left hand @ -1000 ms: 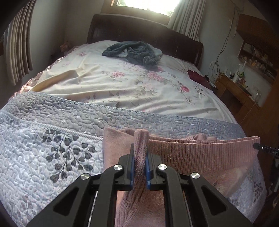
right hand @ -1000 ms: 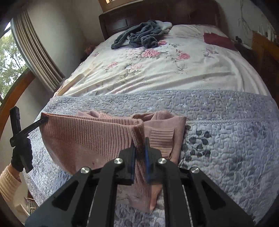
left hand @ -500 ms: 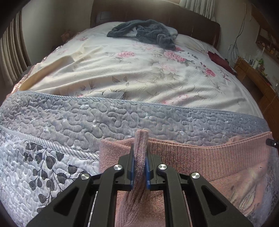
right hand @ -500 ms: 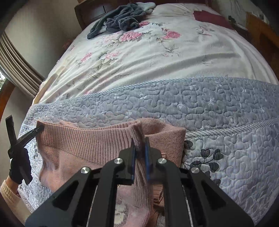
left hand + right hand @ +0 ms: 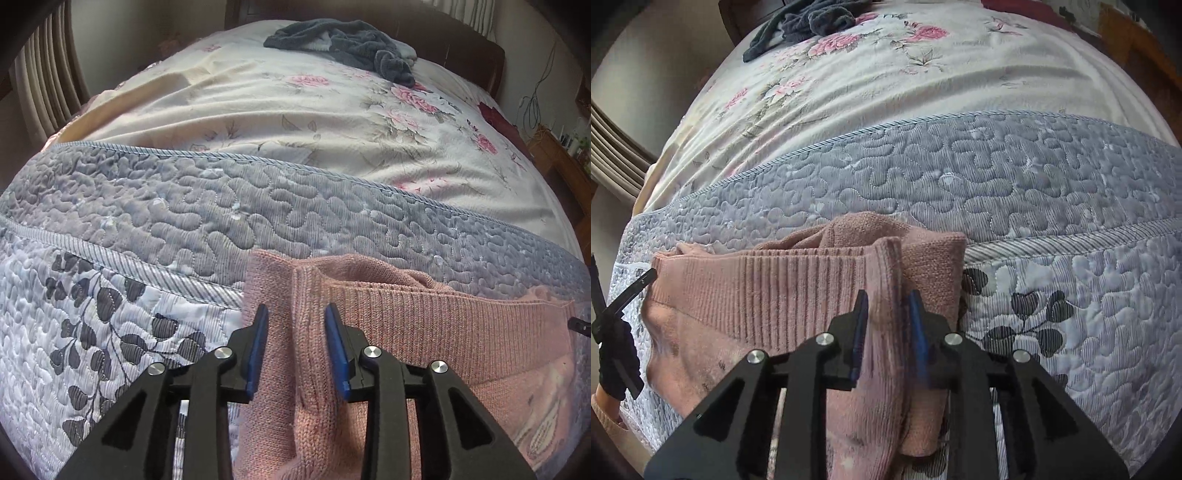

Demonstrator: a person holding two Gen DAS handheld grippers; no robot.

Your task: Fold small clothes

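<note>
Two tongs, both mine, and both have let go. My left gripper [image 5: 296, 321] stands with its blue pads spread wide, the pink knit sweater [image 5: 424, 325] lying slack between them, a raised fold of knit running up the gap without touching either pad. Half a second ago those pads were pinched tight on that same ridge; now it has dropped and flattened onto the quilt. My right gripper [image 5: 887, 306] is parted too, a little less, with the ribbed hem edge standing between the pads; the right pad is smeared by motion blur, so I cannot say whether it brushes the cloth.

Sweater sits at 6 o'clock in both views, spread across the grey-blue quilted coverlet [image 5: 166, 221] at the foot of the bed, its ribbed band running from one tong to the other. Its lower part is cut off by the frame edge and hidden under my tong arms, so I can't make out sleeves or the full shape. From the right wrist view, the other tong [image 5: 617, 314] shows at 9 o'clock, dark and only partly in frame, tip at the sweater's far corner, with a gloved hand [image 5: 613, 369] behind it. In the left wrist view, only a black sliver of the right tong pokes in at 3 o'clock.

Up at 12 o'clock a dark grey garment [image 5: 343, 40] lies crumpled on the floral sheet [image 5: 295, 122], well apart from the sweater; closer in frame than before, since both cameras have dipped lower over the bed.
</note>
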